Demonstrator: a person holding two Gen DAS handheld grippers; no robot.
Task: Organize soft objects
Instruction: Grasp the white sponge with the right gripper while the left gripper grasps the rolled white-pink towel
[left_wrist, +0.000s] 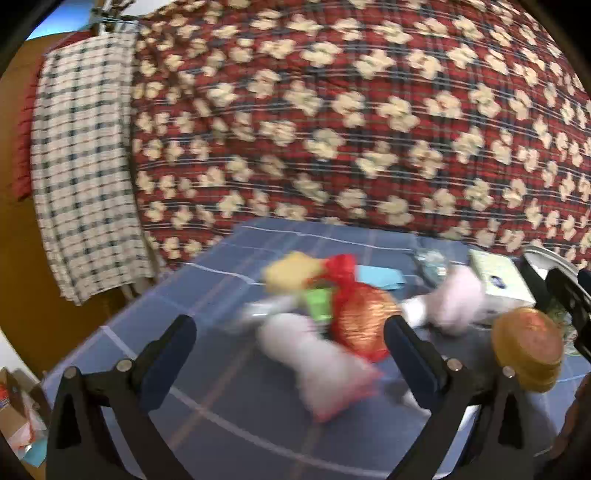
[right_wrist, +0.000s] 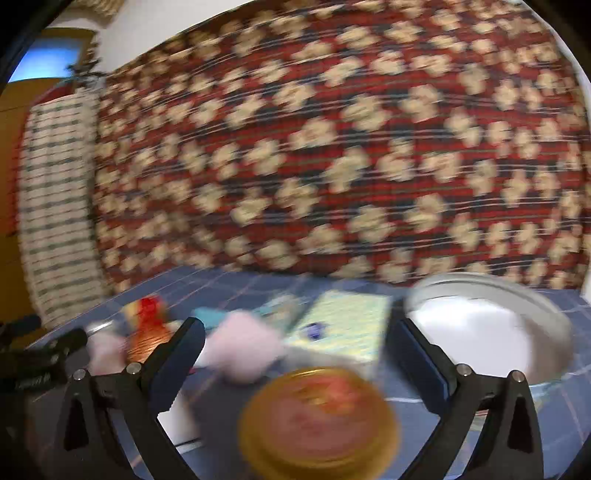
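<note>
Both views are motion-blurred. In the left wrist view my left gripper (left_wrist: 290, 334) is open above a pink soft bundle (left_wrist: 325, 365) on the blue checked cloth (left_wrist: 147, 354). Behind it lie an orange ball in red netting (left_wrist: 364, 321), a yellow soft piece (left_wrist: 291, 273) and a second pink soft piece (left_wrist: 458, 299). In the right wrist view my right gripper (right_wrist: 295, 341) is open and empty over a round gold-rimmed lid (right_wrist: 319, 421), which also shows in the left wrist view (left_wrist: 528, 347). A pink soft piece (right_wrist: 243, 347) lies just beyond the right gripper's left finger.
A metal bowl (right_wrist: 546, 317) stands at the right. A pale green tissue pack (right_wrist: 347, 325) lies behind the lid. A red patterned quilt (left_wrist: 332, 110) hangs behind the table, with a checked towel (left_wrist: 81, 155) at the left. The table's left edge drops off to boxes on the floor (left_wrist: 18, 417).
</note>
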